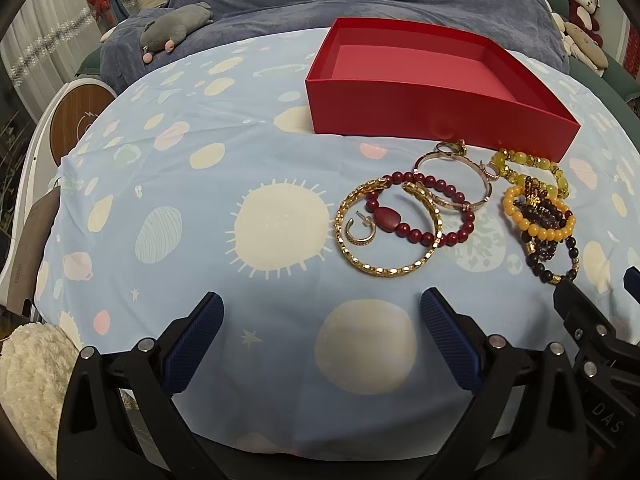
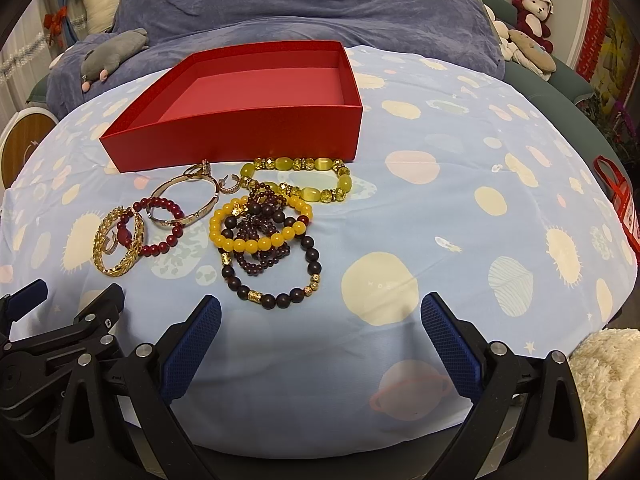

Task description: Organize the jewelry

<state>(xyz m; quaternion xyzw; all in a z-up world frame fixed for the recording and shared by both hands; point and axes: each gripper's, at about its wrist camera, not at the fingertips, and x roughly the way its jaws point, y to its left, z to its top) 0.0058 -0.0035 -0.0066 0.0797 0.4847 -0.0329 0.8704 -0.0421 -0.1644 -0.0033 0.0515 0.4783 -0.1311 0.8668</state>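
Both the left gripper (image 1: pixel 322 330) and right gripper (image 2: pixel 320 332) gape wide; the dark bead bracelet (image 2: pixel 276 276) looks light and floppy, so pinch its near strand.

Glossy beads (image 2: pixel 256 242), matt box (image 2: pixel 240 136)

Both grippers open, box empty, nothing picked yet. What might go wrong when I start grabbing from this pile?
The yellow bead bracelet lies tangled with the dark garnet strands and the dark wooden bracelet; lifting one may drag the others. The small hoop earring sits inside the gold chain bangle, easy to miss or flick away.
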